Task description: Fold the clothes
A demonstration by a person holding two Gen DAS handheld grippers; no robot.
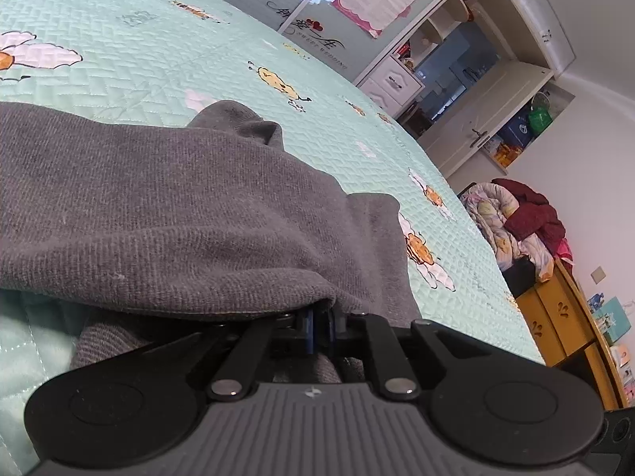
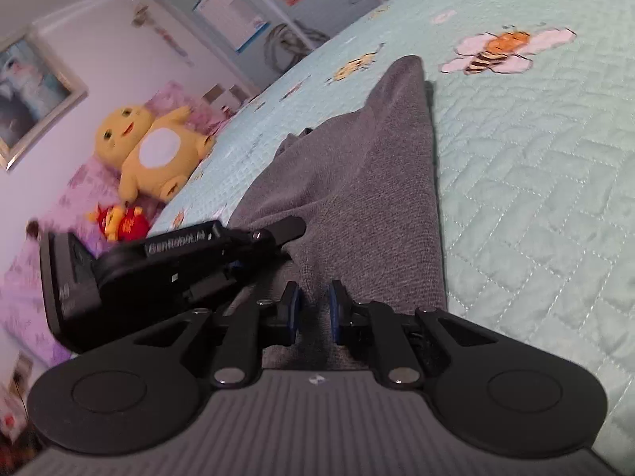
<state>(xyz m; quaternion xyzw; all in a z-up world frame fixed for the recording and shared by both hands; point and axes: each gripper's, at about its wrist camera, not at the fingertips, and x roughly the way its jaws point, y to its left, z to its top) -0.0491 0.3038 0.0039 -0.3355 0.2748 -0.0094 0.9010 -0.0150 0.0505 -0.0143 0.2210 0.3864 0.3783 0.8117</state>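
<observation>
- Garment [image 1: 166,206]: grey knit, lying on the bed [image 1: 139,67], partly bunched. From the right wrist view it runs as one long strip away from you, tapering to a far tip.
- Left gripper [image 1: 320,327]: jaws nearly pressed together, with the near edge of the cloth draped over the tips. It looks like a pinch on that edge; the contact itself is hidden under the fold.
- Right gripper [image 2: 315,311]: jaws stand a narrow gap apart, grey cloth lying in and under the gap. The pads don't visibly press on it, so I read it as not clamped.
- Your left gripper also shows in the right wrist view, just to the left and slightly ahead, at the cloth's left edge. So both hands sit at the same near end of the garment, close together.
- Key relation: the long axis points straight ahead from both jaws, with the bulk of the cloth lying forward and the far tip well apart from you. Neither hand is nearer the far end.
- Judgement: any fold likely carries the near edge forward along that axis. Secure the right side first, or that corner will lag.
- Plush toy [image 2: 151,150] sits by the pillow end, well clear.
</observation>
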